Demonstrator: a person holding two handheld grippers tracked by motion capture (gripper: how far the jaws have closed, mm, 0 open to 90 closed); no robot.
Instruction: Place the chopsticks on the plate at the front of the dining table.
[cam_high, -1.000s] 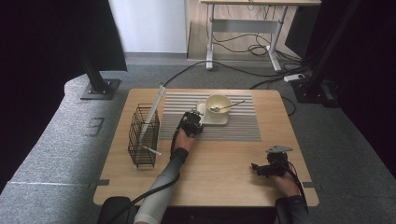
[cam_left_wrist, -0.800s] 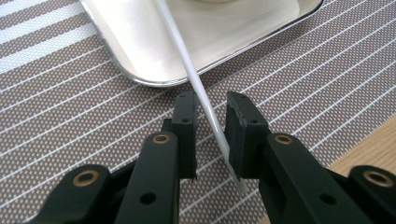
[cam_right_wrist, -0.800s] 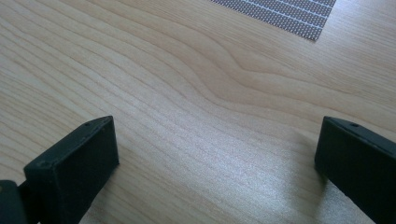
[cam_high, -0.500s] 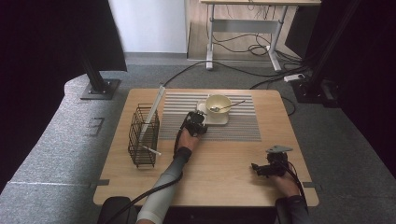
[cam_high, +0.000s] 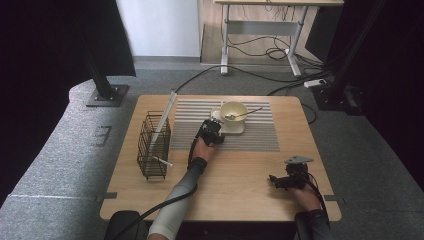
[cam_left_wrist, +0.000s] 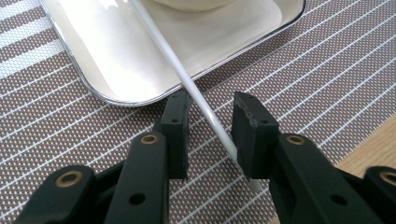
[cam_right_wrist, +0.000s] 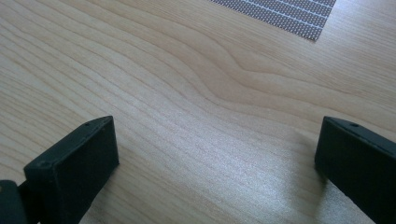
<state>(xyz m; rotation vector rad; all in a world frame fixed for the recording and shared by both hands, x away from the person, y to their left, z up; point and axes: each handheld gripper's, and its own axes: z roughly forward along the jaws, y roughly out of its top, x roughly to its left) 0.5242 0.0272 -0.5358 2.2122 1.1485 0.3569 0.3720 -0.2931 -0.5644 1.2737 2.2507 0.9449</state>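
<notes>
A thin white stick (cam_left_wrist: 194, 91) lies slanted, one end on the white tray (cam_left_wrist: 116, 51), the other on the striped mat. My left gripper (cam_left_wrist: 212, 107) straddles it; its jaws have just been opening, and the pads stand clear of the stick on both sides. From above, the left gripper (cam_high: 210, 131) sits at the near left corner of the tray (cam_high: 237, 130), which carries a cream bowl (cam_high: 233, 111) with a spoon (cam_high: 246, 114). My right gripper (cam_high: 274, 179) rests near the table's front right, jaws wide open over bare wood (cam_right_wrist: 217, 135).
A black wire basket (cam_high: 153, 145) stands at the left of the table with a white stick and a long pale strip leaning in it. The brown striped mat (cam_high: 255, 137) covers the table's far middle. Cables trail off the front edge.
The left gripper has edged slightly right toward the tray and its jaws have spread off the white stick. The right hand has stayed still.
</notes>
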